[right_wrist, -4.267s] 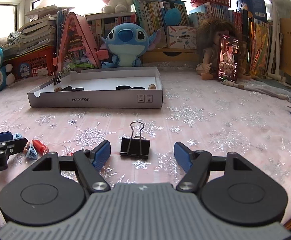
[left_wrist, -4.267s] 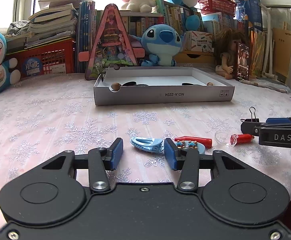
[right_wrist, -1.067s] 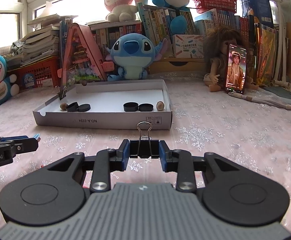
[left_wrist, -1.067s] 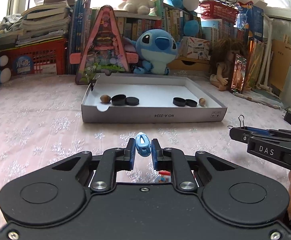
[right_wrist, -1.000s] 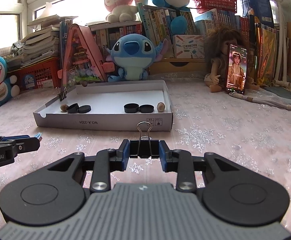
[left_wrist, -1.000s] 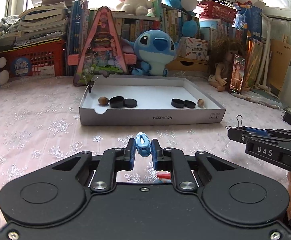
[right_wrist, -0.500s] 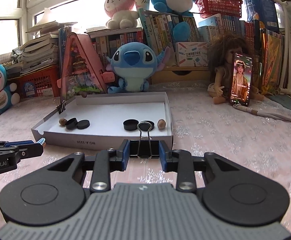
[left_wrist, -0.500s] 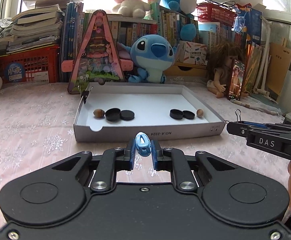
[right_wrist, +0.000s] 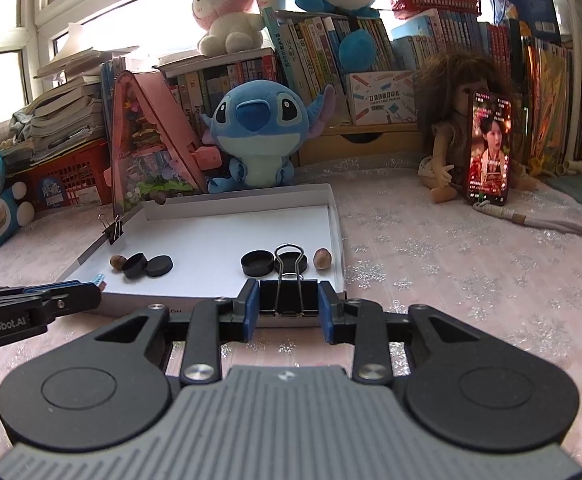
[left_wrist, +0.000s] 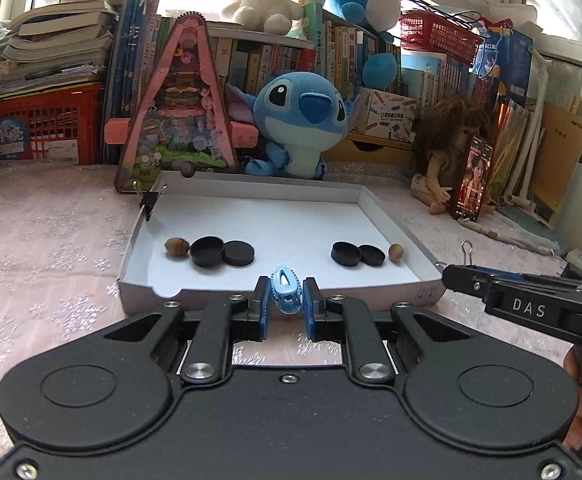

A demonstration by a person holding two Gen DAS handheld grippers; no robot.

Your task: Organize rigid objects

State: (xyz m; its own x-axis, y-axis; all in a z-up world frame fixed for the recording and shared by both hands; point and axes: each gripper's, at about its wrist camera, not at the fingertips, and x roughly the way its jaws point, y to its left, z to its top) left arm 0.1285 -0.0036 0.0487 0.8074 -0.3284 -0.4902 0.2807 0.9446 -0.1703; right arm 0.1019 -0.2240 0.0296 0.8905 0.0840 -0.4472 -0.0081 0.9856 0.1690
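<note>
Both grippers carried closer to white tray (left_wrist: 391, 220), left gripper (left_wrist: 287, 314) pinching blue hair clip (left_wrist: 287, 294), right gripper (right_wrist: 289, 312) clamping black binder clip (right_wrist: 289, 296)

Daylight floods in from the far windows (right_wrist: 91, 20), blown out to white and backlighting the shelf toys. The near foreground sits darker. Fisheye curvature bends the edges; focus is sharp.

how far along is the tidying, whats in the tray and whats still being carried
Done: the white tray already holds two nuts, four black caps and a clip on its left wall. In hand: the left gripper grips a blue hair clip, the right gripper a black binder clip, both at the tray's near edge. Left: releasing both inside.
</note>
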